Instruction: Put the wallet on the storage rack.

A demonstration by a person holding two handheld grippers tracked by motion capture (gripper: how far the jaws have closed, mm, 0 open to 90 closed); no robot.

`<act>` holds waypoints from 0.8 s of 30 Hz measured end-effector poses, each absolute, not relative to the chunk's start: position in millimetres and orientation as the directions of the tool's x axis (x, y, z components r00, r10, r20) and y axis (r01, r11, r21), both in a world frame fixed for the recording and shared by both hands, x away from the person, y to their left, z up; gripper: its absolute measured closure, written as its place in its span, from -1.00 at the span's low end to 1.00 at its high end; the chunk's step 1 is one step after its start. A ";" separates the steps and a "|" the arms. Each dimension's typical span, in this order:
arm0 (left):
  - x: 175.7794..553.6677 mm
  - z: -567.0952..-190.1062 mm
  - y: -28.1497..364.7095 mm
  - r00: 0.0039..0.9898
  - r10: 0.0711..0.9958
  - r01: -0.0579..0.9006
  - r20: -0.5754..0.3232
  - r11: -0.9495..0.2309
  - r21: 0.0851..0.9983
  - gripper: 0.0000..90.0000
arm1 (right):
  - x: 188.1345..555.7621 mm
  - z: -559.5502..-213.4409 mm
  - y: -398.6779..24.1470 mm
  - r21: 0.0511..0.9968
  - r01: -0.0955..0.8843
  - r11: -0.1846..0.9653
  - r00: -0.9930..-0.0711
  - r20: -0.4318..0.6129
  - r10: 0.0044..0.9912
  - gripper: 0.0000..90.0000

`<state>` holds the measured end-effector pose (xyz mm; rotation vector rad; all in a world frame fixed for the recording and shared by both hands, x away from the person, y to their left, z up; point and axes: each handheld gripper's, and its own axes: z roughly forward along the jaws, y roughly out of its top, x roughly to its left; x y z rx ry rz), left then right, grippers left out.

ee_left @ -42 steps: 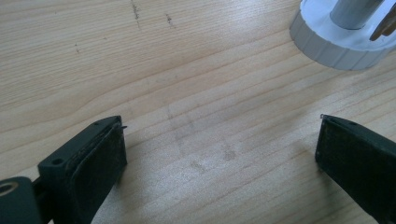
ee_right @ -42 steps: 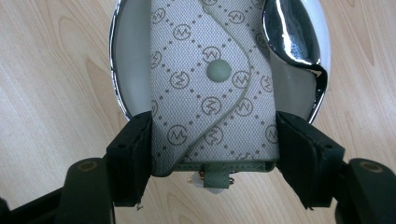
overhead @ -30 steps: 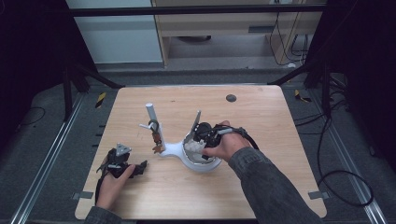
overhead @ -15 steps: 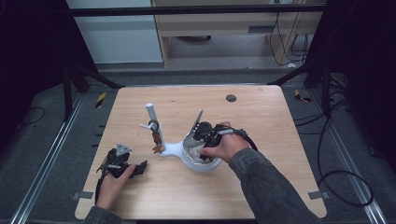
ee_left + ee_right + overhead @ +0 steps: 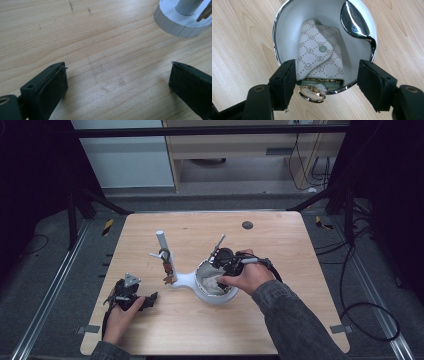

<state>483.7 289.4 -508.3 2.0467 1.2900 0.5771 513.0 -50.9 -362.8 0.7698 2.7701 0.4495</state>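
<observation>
The patterned key pouch (image 5: 319, 53) lay in the white dish (image 5: 287, 30) at mid-worktop, straddled by the right gripper (image 5: 324, 77) with jaws wide; centring before closure was judged advisable.

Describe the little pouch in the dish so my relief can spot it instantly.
Find the white stand mid-table; its round chrome-rimmed dish sits under the right gripper. Inside lies the pouch: beige monogram fabric, green snap, gold ring at its end.

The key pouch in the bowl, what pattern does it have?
Beige key pouch, dotted diamonds with circled logos; right gripper view.
</observation>
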 end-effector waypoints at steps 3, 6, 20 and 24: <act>483.8 -508.3 289.4 0.421 0.907 0.624 0.027 -0.311 0.717 -0.97 | 511.6 -361.7 -52.1 0.353 0.460 0.815 -0.836 -0.136 0.531 -0.28; 483.8 -508.3 289.4 0.422 0.906 0.624 0.027 -0.312 0.717 -0.97 | 510.5 -360.7 -53.3 0.358 0.457 0.814 -0.837 -0.136 0.529 -0.27; 483.6 -508.2 289.2 0.422 0.906 0.625 0.027 -0.312 0.716 -0.97 | 503.1 -355.0 -67.7 0.393 0.462 0.795 -0.829 -0.127 0.545 -0.28; 483.4 -508.3 288.8 0.418 0.908 0.627 0.024 -0.308 0.716 -0.98 | 500.2 -353.2 -76.3 0.420 0.469 0.777 -0.820 -0.120 0.559 -0.31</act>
